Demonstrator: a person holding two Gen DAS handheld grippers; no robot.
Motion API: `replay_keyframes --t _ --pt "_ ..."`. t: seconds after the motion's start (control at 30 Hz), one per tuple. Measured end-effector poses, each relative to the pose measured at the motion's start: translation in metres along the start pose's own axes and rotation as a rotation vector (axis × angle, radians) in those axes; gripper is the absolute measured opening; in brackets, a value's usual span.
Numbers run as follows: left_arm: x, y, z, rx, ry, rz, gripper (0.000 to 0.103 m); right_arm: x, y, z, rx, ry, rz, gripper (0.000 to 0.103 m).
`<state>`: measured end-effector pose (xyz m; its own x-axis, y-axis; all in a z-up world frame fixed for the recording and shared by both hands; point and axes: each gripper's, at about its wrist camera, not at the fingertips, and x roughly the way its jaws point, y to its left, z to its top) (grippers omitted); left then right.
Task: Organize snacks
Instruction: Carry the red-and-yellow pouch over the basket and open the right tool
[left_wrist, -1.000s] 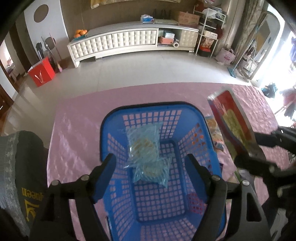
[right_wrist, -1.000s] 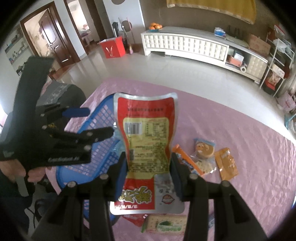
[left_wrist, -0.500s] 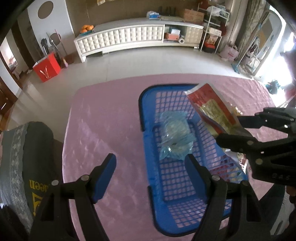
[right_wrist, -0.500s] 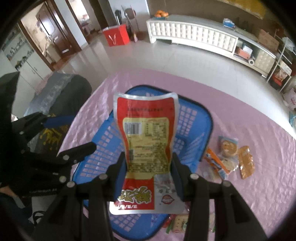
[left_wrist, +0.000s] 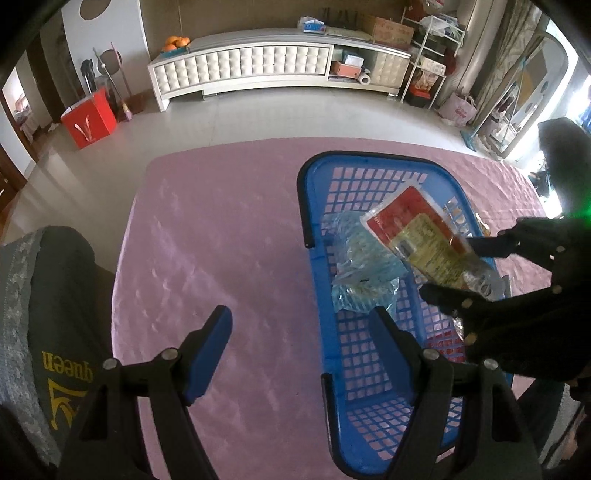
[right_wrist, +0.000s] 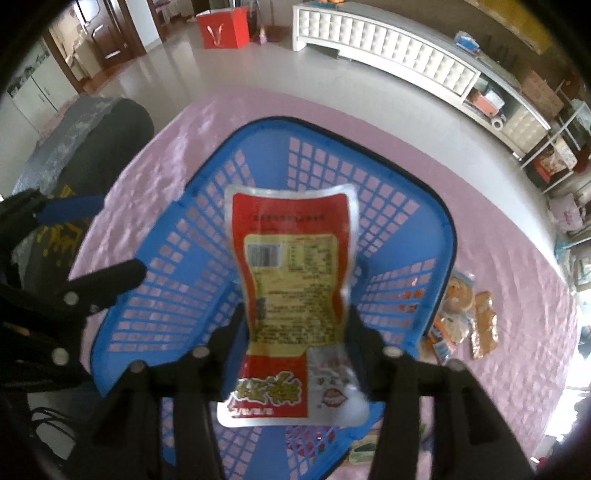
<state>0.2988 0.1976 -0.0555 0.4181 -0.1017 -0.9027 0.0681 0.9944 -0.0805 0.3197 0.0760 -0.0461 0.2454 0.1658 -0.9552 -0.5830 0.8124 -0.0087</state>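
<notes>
A blue plastic basket (left_wrist: 309, 206) stands on the pink tablecloth and also shows in the right wrist view (right_wrist: 207, 206). Two clear blue snack packets (left_wrist: 360, 273) lie inside it. My right gripper (right_wrist: 295, 332) is shut on a red and yellow snack pouch (right_wrist: 291, 258) and holds it over the basket; the pouch also shows in the left wrist view (left_wrist: 424, 236). My left gripper (left_wrist: 301, 330) is open and empty, above the cloth just left of the basket's near left rim.
Several loose snack packets (right_wrist: 465, 317) lie on the cloth to the right of the basket. A green-labelled pack (right_wrist: 362, 452) lies by the basket's near edge. A grey cushioned chair (left_wrist: 40, 325) stands at the table's left side.
My right gripper has carried the pouch from beside the basket to over its inside and lower. My left gripper has drawn back to the left, off the basket.
</notes>
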Motion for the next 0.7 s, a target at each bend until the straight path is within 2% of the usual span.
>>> replay_keyframes --t 0.03,0.1,0.23,0.53,0.7 --pt "0.0 0.001 -0.001 0.002 0.002 0.0 0.075 0.0 0.002 0.0 -0.011 0.001 -0.019 0.07" --pt "-0.001 -0.002 -0.003 0.009 0.001 0.007 0.075 -0.002 0.002 -0.003 -0.031 -0.008 -0.057 0.071" --pt "-0.008 -0.013 -0.009 0.009 -0.004 0.0 0.075 -0.011 -0.002 -0.01 -0.005 -0.011 0.006 0.073" --pt "-0.043 -0.047 -0.021 0.035 -0.051 0.01 0.075 -0.057 -0.019 -0.044 0.045 -0.074 -0.006 0.075" --pt "-0.067 -0.076 -0.028 0.052 -0.078 0.007 0.075 -0.089 -0.033 -0.071 0.071 -0.103 0.016 0.075"
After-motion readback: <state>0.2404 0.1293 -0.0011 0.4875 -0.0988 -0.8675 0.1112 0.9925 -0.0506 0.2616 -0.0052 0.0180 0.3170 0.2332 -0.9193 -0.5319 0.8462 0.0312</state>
